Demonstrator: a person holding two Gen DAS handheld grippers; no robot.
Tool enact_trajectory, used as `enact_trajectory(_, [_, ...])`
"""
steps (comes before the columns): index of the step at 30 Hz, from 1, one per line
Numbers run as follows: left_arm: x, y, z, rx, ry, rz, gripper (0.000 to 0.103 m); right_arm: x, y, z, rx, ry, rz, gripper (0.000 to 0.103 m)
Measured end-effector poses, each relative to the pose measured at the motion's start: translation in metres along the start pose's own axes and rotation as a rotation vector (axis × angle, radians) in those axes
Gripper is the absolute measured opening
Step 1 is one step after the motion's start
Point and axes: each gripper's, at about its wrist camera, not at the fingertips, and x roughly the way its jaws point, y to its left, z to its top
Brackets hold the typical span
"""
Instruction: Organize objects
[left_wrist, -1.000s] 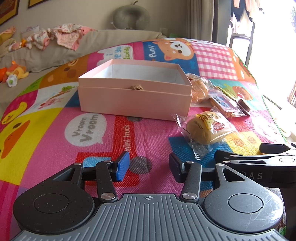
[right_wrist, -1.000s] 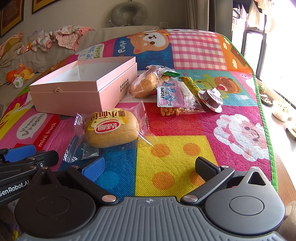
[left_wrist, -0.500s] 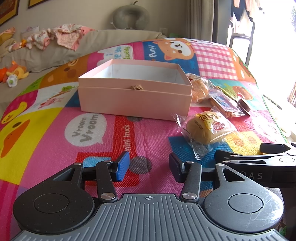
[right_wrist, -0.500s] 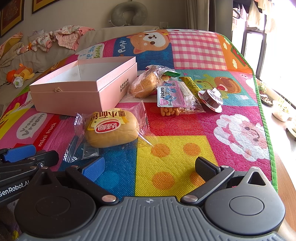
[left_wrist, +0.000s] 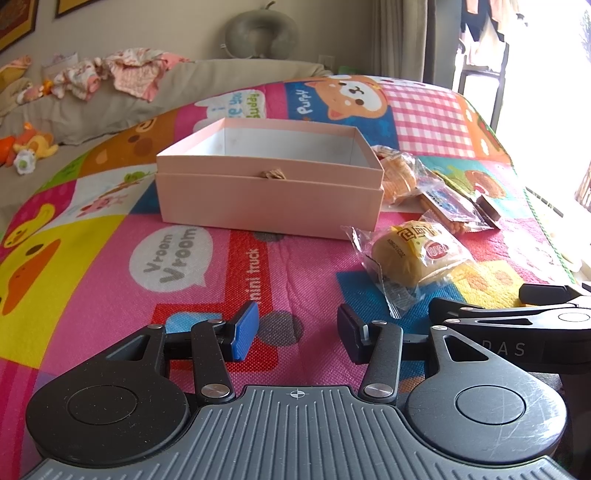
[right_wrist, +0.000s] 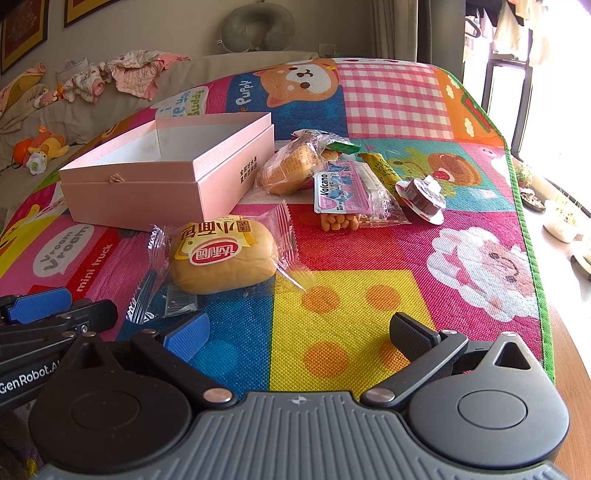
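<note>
Both cameras sit low and close over the play mat (left_wrist: 110, 266), each looking forward along its own claw toward the sofa (right_wrist: 192, 70) and wall. The left view faces the pink box (left_wrist: 269, 199) squarely; the right view, set further right, sees it obliquely. Both share the box, the wrapped bun (right_wrist: 225, 254) and the snack packets (right_wrist: 343, 188).

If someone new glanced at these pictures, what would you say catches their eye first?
Probably the open pink box, sitting empty on the loud cartoon play mat. Next, the wrapped bun lying just in front of the box, with more snack packets clustered to the box's right. Both tongs, left and right, are open with nothing in them.
</note>
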Motion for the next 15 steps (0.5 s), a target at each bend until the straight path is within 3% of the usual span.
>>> enact_trajectory(6, [-0.0002, -0.0003, 0.0, -0.002, 0.0, -0.001, 0.052, -0.001, -0.004, -0.0016, 0.016, -0.002, 0.028, 0.103])
enact_trajectory(15, [0.0003, -0.0067, -0.0002, 0.038, 0.004, 0.03, 0.052, -0.0048, -0.009, 0.0032, -0.064, 0.063, 0.083, 0.103])
